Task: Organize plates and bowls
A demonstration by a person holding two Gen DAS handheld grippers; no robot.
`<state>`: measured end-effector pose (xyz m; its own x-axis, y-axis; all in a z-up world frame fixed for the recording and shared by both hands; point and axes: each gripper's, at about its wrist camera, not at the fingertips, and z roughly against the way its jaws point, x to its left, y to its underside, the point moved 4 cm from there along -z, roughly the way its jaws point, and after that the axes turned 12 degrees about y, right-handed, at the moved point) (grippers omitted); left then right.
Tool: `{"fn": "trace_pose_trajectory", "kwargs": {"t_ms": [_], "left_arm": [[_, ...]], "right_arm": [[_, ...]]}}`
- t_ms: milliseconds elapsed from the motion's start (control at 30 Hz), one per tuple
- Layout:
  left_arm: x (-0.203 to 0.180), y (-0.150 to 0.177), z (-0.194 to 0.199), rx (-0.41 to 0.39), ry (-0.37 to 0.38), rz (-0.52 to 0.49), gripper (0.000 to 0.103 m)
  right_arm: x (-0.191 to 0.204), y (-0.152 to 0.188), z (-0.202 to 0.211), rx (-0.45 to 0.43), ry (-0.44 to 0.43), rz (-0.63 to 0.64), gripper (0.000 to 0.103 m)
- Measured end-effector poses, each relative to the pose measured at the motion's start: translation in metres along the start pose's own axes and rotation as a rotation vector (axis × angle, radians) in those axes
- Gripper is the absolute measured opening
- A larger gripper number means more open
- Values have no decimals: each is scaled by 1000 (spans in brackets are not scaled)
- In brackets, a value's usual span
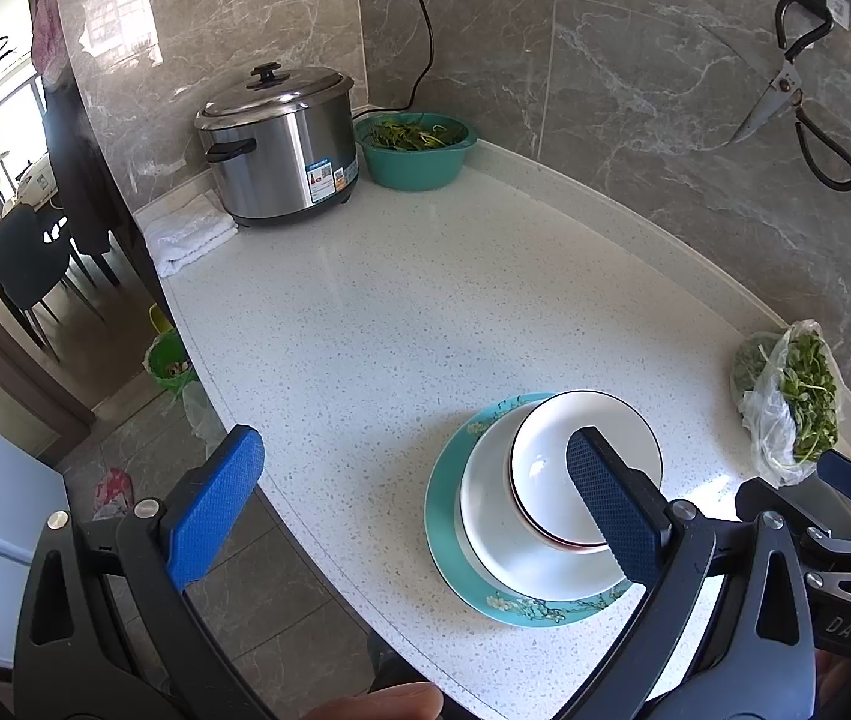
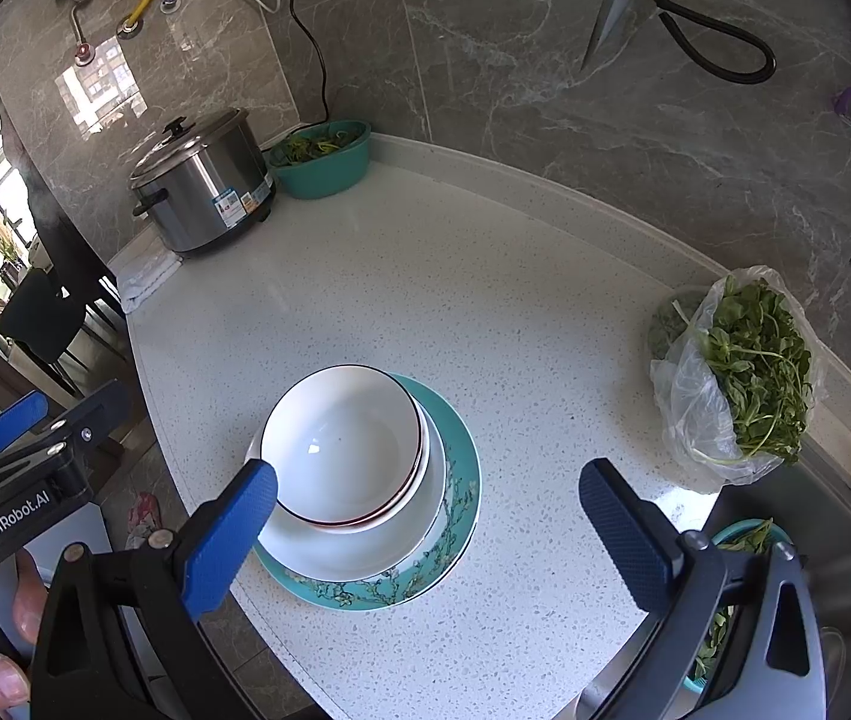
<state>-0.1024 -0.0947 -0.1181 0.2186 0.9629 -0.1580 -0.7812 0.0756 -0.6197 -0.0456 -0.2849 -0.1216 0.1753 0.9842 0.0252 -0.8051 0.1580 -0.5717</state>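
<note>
On the speckled white countertop [image 1: 401,312], as the left wrist camera shows it, the crockery stands in a single stack near the front edge: a teal floral plate [image 1: 521,603] at the bottom, a white dish [image 1: 503,540] on it, and two nested bowls on top, the upper a black-rimmed white bowl [image 1: 551,450], the lower showing only a red rim. The left gripper [image 1: 419,516] has its jaws wide and holds nothing; one blue pad crosses in front of the bowls, contact not determinable. A steel rice cooker [image 1: 281,150], a teal colander of greens [image 1: 413,150] and a bag of greens [image 1: 797,402] stand well apart from the stack.

From the right wrist camera, the right gripper [image 2: 425,531] likewise has jaws wide and empty. Its left pad lies just beside the stack's near rim; its right pad is over bare counter. The bowls sit off-centre on the white dish.

Assessment: stacking appears complete or nearly so; the step in hand looks like release or final adjustment. Any next move calls for centring the bowls gently, gripping by the rim, without tipping the stack toward the counter edge.
</note>
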Motion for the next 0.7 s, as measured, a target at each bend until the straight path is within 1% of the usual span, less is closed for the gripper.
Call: {"fn": "trace_pose_trajectory", "kwargs": {"t_ms": [700], "left_arm": [[-1, 1, 0, 0, 0, 3, 103]], "right_arm": [[1, 1, -2, 3, 0, 7, 103]]}}
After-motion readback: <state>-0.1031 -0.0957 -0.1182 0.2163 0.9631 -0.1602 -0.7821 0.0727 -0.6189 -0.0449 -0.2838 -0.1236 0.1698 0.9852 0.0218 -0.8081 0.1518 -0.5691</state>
